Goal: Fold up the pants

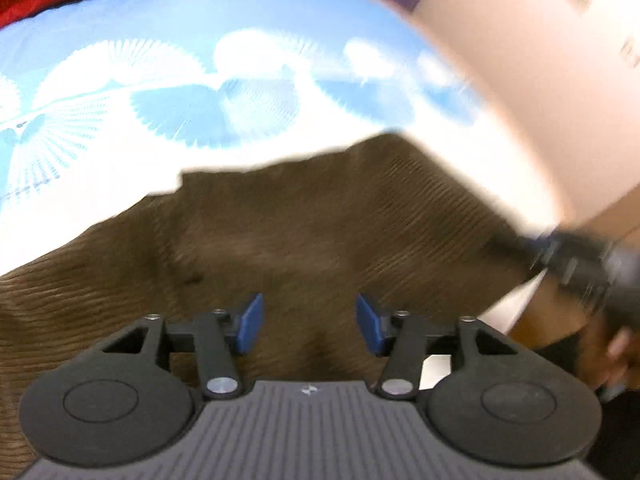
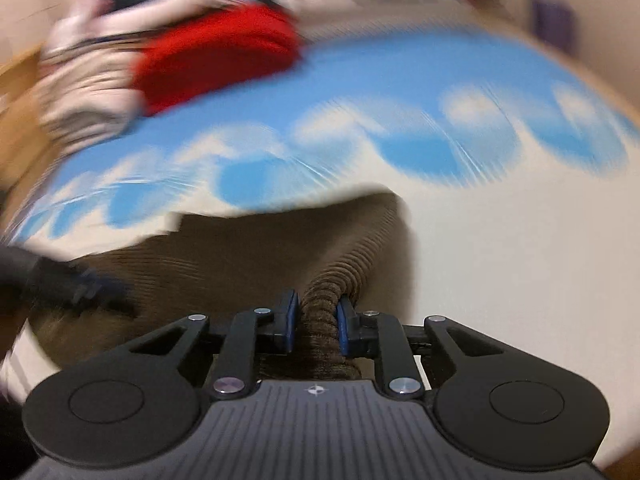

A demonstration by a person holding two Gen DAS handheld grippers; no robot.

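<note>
Red cloth (image 2: 216,56) (blurred) on blue-white sheet (image 1: 200,40)

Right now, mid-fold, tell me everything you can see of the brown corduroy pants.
The brown corduroy pants are ribbed, soft and rumpled, spread over the blue-and-white patterned bedsheet. The right gripper is shut on a bunched fold of them, the ribs pinched between its blue pads. The left gripper is open above the fabric, gripping nothing. The far edge looks uneven, with a small step. Motion blur hides the waistband, legs and seams.

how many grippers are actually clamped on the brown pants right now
1: the right gripper pinches a bunched ridge of the brown corduroy pants. The left gripper hangs open above the fabric, gripping nothing.
</note>
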